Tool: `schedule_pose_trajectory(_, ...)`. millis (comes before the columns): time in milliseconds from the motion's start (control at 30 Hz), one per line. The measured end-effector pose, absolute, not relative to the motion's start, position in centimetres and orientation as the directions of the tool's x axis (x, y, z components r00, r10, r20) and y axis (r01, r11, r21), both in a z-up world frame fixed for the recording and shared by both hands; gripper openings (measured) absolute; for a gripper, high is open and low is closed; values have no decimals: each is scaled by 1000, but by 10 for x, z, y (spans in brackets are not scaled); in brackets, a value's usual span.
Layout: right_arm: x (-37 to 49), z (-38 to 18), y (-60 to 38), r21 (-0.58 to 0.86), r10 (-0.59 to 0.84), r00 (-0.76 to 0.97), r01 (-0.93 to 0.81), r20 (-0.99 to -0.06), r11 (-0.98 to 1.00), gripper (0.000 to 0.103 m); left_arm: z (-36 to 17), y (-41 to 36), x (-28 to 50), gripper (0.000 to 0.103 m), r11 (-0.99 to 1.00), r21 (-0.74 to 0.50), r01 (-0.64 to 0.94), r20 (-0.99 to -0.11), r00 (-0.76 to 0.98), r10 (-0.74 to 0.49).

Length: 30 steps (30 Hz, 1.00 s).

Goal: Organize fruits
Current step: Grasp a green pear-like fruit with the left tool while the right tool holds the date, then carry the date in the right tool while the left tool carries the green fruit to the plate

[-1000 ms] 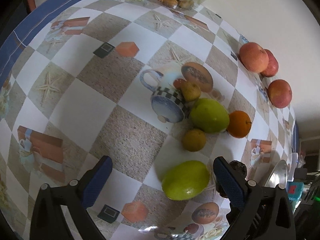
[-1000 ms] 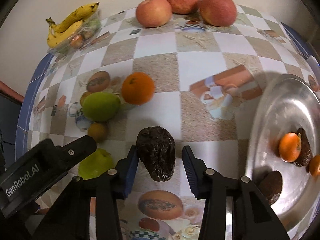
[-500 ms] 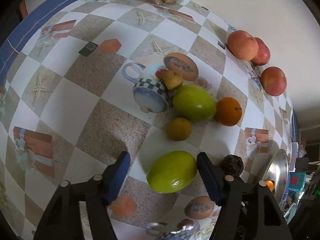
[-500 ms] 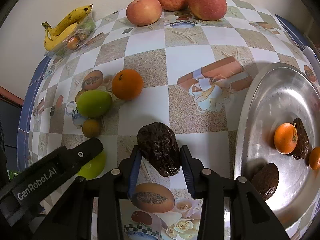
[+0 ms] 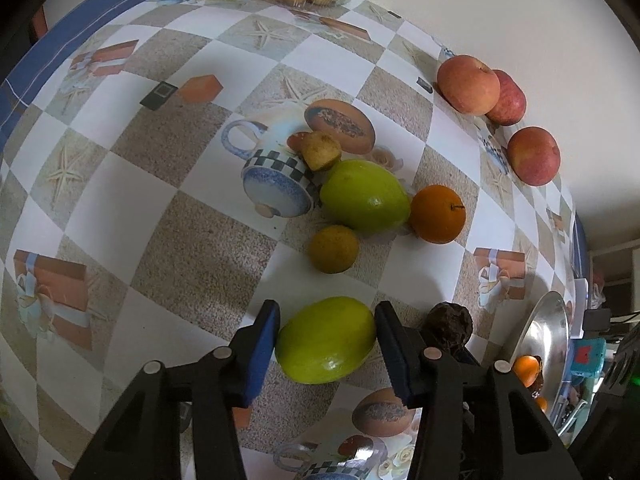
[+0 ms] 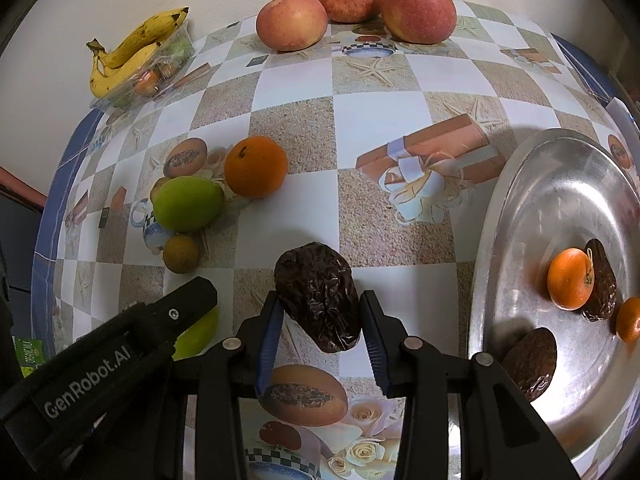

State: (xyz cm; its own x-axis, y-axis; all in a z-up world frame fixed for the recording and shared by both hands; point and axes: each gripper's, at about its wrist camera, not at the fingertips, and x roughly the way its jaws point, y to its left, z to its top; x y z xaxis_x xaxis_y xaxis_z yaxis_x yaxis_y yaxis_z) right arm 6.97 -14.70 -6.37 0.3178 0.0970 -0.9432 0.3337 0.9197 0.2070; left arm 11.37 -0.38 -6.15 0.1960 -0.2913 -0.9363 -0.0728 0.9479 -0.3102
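The patterned tablecloth (image 6: 360, 128) is spreading under everything, with the steel tray (image 6: 504, 216) sitting at my right, carrying small oranges and dark fruits. My left gripper (image 5: 326, 334) is closing both blue pads against a green mango (image 5: 326, 340) lying on the cloth. My right gripper (image 6: 322, 320) is pinching a wrinkled dark fruit (image 6: 318, 300), just left of the tray's rim. Three apples (image 6: 292, 20) are resting by the wall.

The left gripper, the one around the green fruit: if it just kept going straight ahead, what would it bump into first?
The left gripper already has a green mango between its fingers. Pushed straight on, it would probably reach the small brown fruit next, then the second green mango, though depth is hard to judge.
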Motion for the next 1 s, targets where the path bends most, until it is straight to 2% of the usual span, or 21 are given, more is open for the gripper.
schedule_pose_trajectory(267, 65, -61, -155, 263, 143, 331, 355, -933, 897, 39, -59, -1, 116, 52, 929, -355, -102, -922, 202, -330)
schedule_pose_trajectory(667, 58, -30, -195, 328, 144, 412, 419, -899, 847, 39, -14, -21, 112, 52, 907, -421, -5, -864, 306, -400)
schedule_pose_trajectory(1000, 26, -12, -262, 284, -3, 437, 589, -899, 756, 39, -12, -86, 90, 52, 896, -408, 174, -860, 256, -441)
